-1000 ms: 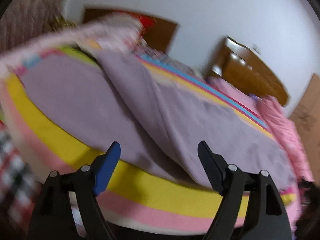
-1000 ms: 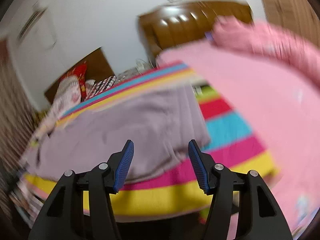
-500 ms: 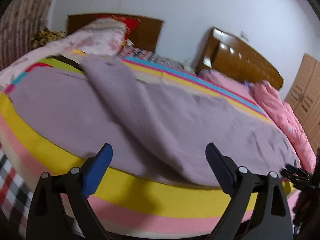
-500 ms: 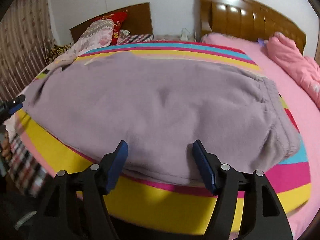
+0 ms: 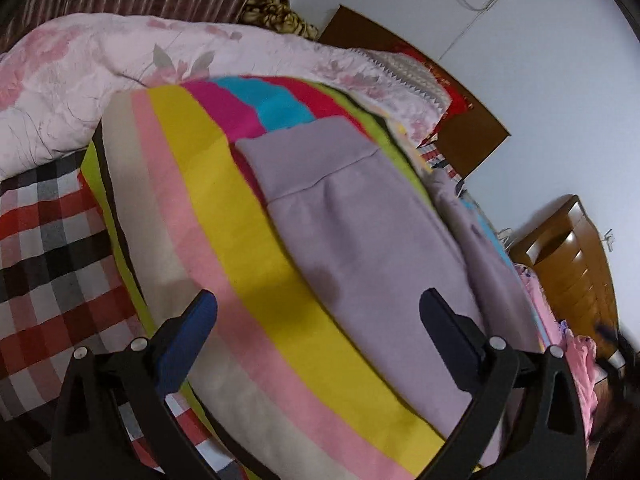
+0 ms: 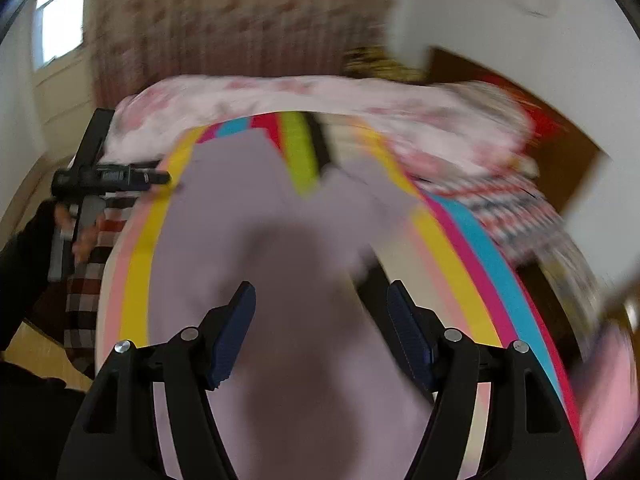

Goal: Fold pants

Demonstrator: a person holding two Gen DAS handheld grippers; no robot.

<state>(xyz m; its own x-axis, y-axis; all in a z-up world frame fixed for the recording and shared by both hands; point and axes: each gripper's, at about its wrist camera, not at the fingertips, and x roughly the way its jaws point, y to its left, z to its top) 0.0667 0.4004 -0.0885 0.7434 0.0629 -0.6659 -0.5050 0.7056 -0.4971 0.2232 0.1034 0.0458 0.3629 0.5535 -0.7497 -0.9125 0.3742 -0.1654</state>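
Mauve sweatpants (image 5: 360, 232) lie spread on a rainbow-striped blanket (image 5: 224, 216) on the bed. In the left wrist view a cuffed leg end (image 5: 304, 156) points away. My left gripper (image 5: 318, 316) is open and empty, hovering over the yellow stripe beside that leg. In the blurred right wrist view the pants (image 6: 256, 232) show both legs spread apart. My right gripper (image 6: 320, 320) is open and empty just above the fabric. The left gripper (image 6: 160, 178) shows there at the far left.
A pink floral quilt (image 5: 80, 80) is heaped at the bed's far side. A red, black and white checked sheet (image 5: 44, 248) hangs at the left edge. Wooden headboards (image 5: 576, 264) stand against the white wall. A curtain (image 6: 224, 24) hangs behind.
Both grippers have swung left toward the leg end of the pants. The left now looks at a leg cuff and the bed edge. The right moved in over the fabric. Both stayed open.
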